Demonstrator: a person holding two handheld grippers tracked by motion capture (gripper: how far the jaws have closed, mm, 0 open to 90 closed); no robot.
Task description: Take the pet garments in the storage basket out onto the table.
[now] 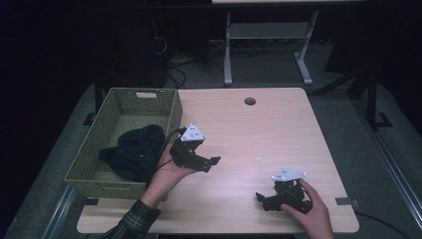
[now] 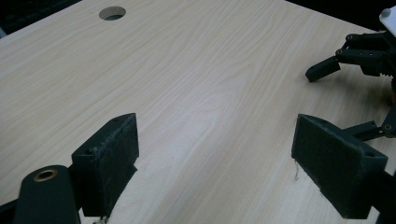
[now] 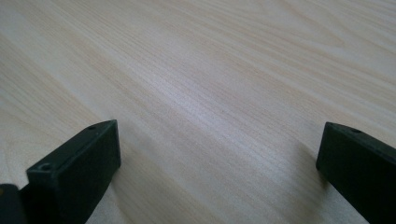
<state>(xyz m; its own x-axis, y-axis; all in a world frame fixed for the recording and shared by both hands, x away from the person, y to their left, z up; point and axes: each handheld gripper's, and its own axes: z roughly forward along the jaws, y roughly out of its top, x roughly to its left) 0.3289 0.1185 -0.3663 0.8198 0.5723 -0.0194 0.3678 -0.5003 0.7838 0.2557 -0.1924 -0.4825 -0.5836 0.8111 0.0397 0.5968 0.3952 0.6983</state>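
While the light wooden table carries a green basket at its left edge, a dark cloth lies inside it. Just beside the basket, the left gripper has its jaws spread wide with nothing between. The right gripper, near the front edge, is also spread and empty.

The dark cloth in the basket is too dim to identify. Beside the basket, the left hand hides part of the left gripper. The right forearm is cut off by the bottom edge.
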